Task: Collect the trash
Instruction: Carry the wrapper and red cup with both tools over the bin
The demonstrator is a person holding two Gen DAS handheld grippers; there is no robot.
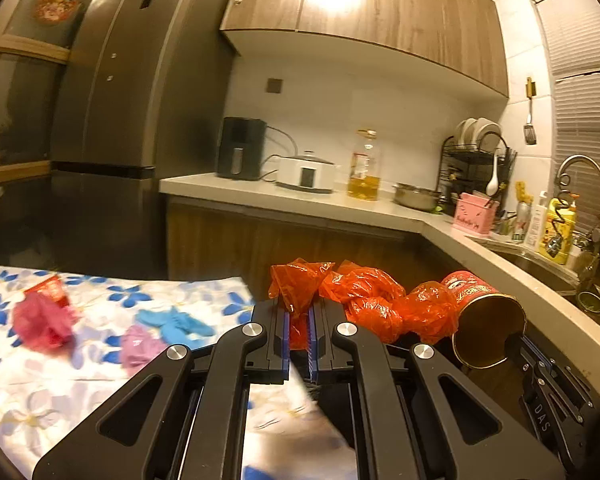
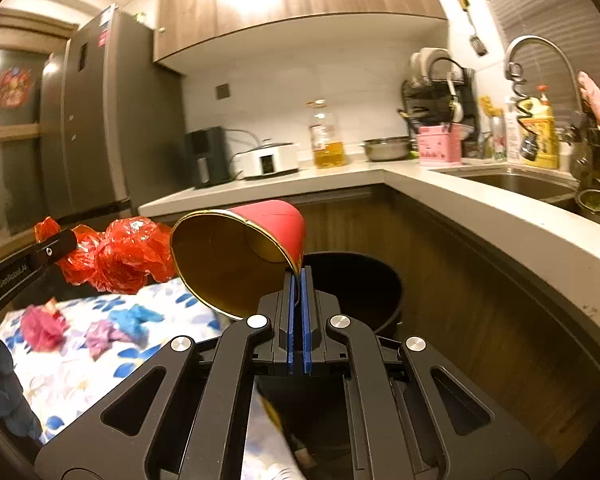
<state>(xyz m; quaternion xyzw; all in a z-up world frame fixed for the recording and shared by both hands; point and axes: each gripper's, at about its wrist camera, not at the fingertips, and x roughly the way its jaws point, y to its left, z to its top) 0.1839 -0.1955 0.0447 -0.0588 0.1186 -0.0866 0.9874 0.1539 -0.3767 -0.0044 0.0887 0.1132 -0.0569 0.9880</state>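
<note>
My left gripper (image 1: 299,322) is shut on a crumpled red plastic bag (image 1: 364,300) and holds it in the air past the table's edge. The bag also shows in the right wrist view (image 2: 116,256). My right gripper (image 2: 299,280) is shut on the rim of a red paper cup (image 2: 240,256) with a gold inside, tilted on its side above a black trash bin (image 2: 360,292). The cup also shows in the left wrist view (image 1: 484,320). On the flowered tablecloth (image 1: 40,380) lie a pink wad (image 1: 44,324), a blue wad (image 1: 180,322), a purple wad (image 1: 140,344) and a red wrapper (image 1: 50,292).
A kitchen counter (image 2: 480,216) runs along the back and right, with a sink (image 2: 516,184), oil bottle (image 2: 326,136), cooker (image 2: 268,160) and dish rack (image 2: 440,92). A tall fridge (image 2: 100,120) stands at the left.
</note>
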